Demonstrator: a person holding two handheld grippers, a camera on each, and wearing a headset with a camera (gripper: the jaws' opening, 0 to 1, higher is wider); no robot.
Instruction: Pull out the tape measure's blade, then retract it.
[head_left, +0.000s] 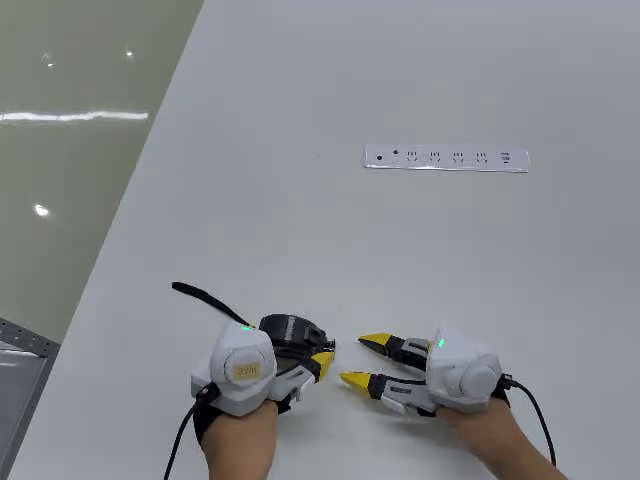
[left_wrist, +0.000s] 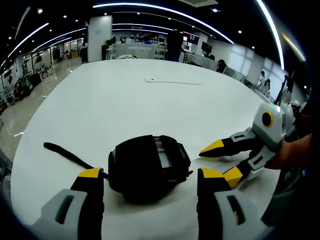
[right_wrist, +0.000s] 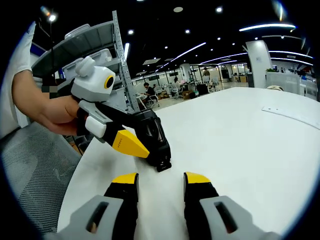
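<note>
The black tape measure (head_left: 291, 331) lies on the white table (head_left: 330, 230) near its front edge, its black wrist strap (head_left: 205, 297) trailing to the left. My left gripper (head_left: 305, 350) is shut on the case from both sides. In the left gripper view the tape measure (left_wrist: 148, 165) sits between the yellow-tipped jaws of the left gripper (left_wrist: 152, 176). My right gripper (head_left: 360, 360) stands open just right of it, nothing between its fingers. In the right gripper view the tape measure's blade end (right_wrist: 163, 164) is a little ahead of the right gripper (right_wrist: 161, 179).
A white power strip (head_left: 446, 158) lies flat on the far right of the table. The table's left edge (head_left: 120, 220) drops to a glossy floor, with a grey metal shelf (head_left: 22, 340) at the lower left.
</note>
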